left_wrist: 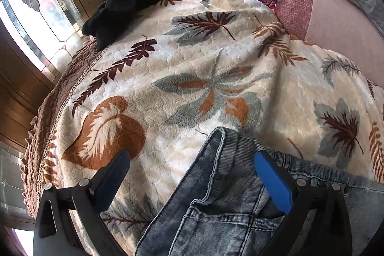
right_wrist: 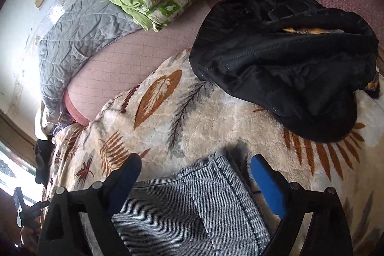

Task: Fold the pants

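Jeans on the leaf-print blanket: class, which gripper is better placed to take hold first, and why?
Probably the right gripper: the jeans hem lies squarely between its open fingers. The left gripper straddles only the waistband corner, one finger over bare blanket.

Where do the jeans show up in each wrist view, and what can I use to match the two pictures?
Left wrist view: the jeans fill the bottom centre, waistband and pocket end, between the open left gripper fingers.
Right wrist view: the jeans sit bottom centre, a hemmed end, between the open right gripper fingers.
Shared landmark: the leaf-patterned blanket under the jeans in both.
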Demonstrator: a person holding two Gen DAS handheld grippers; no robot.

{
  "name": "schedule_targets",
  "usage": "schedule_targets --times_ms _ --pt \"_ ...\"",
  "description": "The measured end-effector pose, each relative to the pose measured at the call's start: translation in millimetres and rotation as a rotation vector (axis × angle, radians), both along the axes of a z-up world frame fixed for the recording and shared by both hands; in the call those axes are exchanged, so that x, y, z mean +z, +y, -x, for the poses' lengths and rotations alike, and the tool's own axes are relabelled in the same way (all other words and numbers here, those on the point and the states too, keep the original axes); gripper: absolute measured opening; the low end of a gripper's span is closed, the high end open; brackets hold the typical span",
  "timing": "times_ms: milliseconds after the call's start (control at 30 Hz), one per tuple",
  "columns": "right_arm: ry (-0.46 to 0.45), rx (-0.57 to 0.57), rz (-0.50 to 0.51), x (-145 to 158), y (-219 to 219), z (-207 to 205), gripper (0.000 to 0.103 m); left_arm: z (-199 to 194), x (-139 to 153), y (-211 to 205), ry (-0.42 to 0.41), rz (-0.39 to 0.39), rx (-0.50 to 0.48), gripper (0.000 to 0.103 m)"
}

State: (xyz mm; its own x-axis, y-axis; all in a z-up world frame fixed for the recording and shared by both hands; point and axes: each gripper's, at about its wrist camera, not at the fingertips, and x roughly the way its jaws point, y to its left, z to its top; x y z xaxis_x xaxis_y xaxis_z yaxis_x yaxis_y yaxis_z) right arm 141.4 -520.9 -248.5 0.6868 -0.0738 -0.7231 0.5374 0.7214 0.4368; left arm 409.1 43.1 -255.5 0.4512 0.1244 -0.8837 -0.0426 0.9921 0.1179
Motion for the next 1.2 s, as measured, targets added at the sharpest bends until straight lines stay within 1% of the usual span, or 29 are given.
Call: schedule_targets --times_ms 67,100,133,167,200,300,367,400,433,467,500,533,567,633,667,700,733,767,800,833,867,967,1067,1200 --pt "0.011 0.021 0.014 -0.5 -1.5 -2.8 0.094 -4.7 -8.8 -11.1 0.017 -0.015 -0.043 0.101" --pt "0.012 0.028 0.022 -0.2 -3.5 -2.3 0.094 -5.8 -14.4 -16.7 0.025 -0.031 -0.071 0.096" --pt "0.006 0.037 0.020 0.8 -5.7 -2.2 0.094 -7.4 -20.7 -21.4 0.038 -0.040 -0.096 0.074" --pt "-0.001 0.047 0.013 1.3 -9.0 -1.3 0.094 -9.5 -27.1 -24.2 0.060 -0.019 -0.120 0.051" --pt "-0.007 0.056 0.008 1.8 -12.0 -0.5 0.094 -10.6 -31.3 -25.7 0.071 -0.002 -0.123 0.050" --pt "-0.013 0.091 0.005 1.1 -19.1 -0.9 0.094 -8.0 -29.3 -32.1 0.021 -0.031 -0.135 0.045" --pt "-0.011 0.109 -0.006 -3.3 -23.2 -3.2 0.093 -5.5 -27.5 -33.2 0.001 -0.034 -0.141 0.042" --pt "-0.006 0.120 -0.020 -7.0 -24.7 -5.6 0.092 -5.1 -26.4 -33.4 -0.007 -0.032 -0.144 0.042" --pt "0.002 0.131 -0.035 -11.4 -25.5 -8.6 0.087 -6.0 -25.7 -32.5 -0.011 -0.028 -0.143 0.042" --pt "0.016 0.140 -0.045 -16.2 -25.9 -12.6 0.083 -7.7 -25.8 -31.1 -0.009 -0.016 -0.133 0.044" --pt "0.033 0.147 -0.046 -21.2 -25.4 -16.8 0.082 -9.7 -26.6 -29.6 -0.001 0.002 -0.122 0.046" --pt "0.058 0.144 -0.034 -25.8 -24.2 -20.6 0.080 -11.0 -27.2 -29.0 0.005 0.015 -0.116 0.049" --pt "0.083 0.134 -0.013 -30.1 -23.7 -23.9 0.079 -11.1 -27.0 -29.8 0.000 0.013 -0.113 0.049" --pt "0.095 0.133 0.006 -37.5 -22.6 -29.7 0.078 -10.1 -26.1 -32.3 -0.012 -0.006 -0.120 0.048" --pt "0.103 0.143 0.008 -41.8 -21.8 -34.1 0.069 -9.1 -25.3 -32.2 -0.019 -0.011 -0.117 0.046" --pt "0.136 0.151 0.024 -47.1 -20.5 -39.6 0.062 -8.0 -23.8 -31.2 -0.027 -0.011 -0.112 0.039" --pt "0.194 0.150 0.049 -53.4 -17.5 -44.9 0.041 -6.7 -21.6 -29.8 -0.035 -0.001 -0.112 0.032" --pt "0.229 0.144 0.089 -55.7 -13.4 -47.1 0.035 -4.8 -18.5 -28.7 -0.046 0.013 -0.116 0.023" --pt "0.236 0.159 0.117 -53.5 -8.8 -47.9 0.030 -2.7 -14.9 -27.8 -0.053 0.030 -0.124 0.021" --pt "0.246 0.171 0.130 -49.4 -5.7 -48.2 0.018 0.2 -10.8 -28.1 -0.060 0.039 -0.131 0.018" --pt "0.232 0.169 0.124 -42.7 -4.2 -46.0 0.018 3.9 -5.4 -28.8 -0.073 0.037 -0.139 0.017" --pt "0.138 0.155 0.134 -12.1 0.9 -31.9 0.017 19.1 19.3 -26.6 -0.132 0.054 -0.164 0.016" --pt "0.012 0.130 0.129 23.8 3.3 -7.1 0.017 42.7 53.9 -14.2 -0.207 0.126 -0.174 0.016" --pt "-0.147 0.087 0.106 70.5 3.4 38.8 0.017 88.4 100.6 10.8 -0.298 0.190 -0.174 0.015"
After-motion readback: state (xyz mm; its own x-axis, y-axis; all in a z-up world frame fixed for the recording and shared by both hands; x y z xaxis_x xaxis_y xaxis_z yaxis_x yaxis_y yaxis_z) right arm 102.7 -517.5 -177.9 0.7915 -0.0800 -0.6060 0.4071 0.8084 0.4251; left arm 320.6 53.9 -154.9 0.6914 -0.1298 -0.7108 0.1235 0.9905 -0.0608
